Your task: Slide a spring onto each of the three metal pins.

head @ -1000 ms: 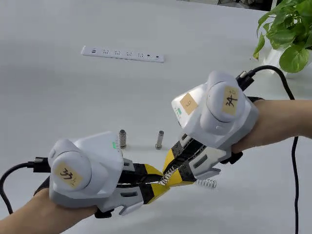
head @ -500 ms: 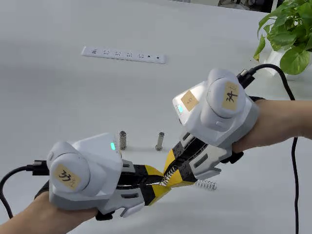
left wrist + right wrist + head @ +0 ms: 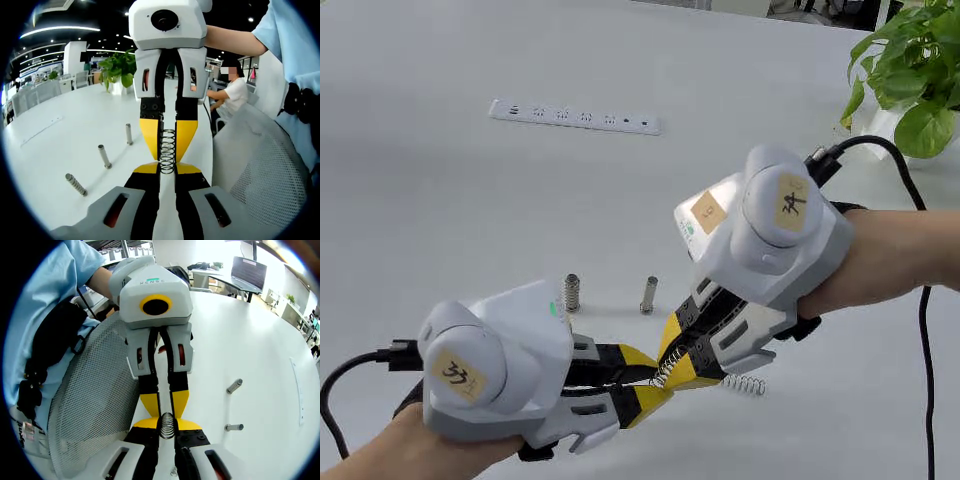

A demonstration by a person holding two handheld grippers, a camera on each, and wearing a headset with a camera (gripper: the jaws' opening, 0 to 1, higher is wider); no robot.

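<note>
A small spring [image 3: 667,367] hangs above the table between the tips of both grippers, which meet nose to nose. My right gripper [image 3: 672,362] is shut on the spring [image 3: 167,424], which I see end-on in the right gripper view. My left gripper [image 3: 650,380] pinches the spring's [image 3: 167,147] near end. Behind them a pin carrying a spring [image 3: 572,291] stands to the left of a bare pin [image 3: 648,294]. The left gripper view shows the sprung pin [image 3: 76,184] and two bare pins [image 3: 104,156] [image 3: 129,134]. A loose spring [image 3: 744,384] lies under the right gripper.
A white power strip [image 3: 573,114] lies far back on the white table [image 3: 440,220]. A potted plant [image 3: 910,70] stands at the back right corner. A black cable [image 3: 925,330] runs down the right side. A mesh chair [image 3: 265,165] is beside the table.
The grippers stay tip to tip on the spring. My left hand has sunk slightly toward the table edge; the rest is a small camera shift.
</note>
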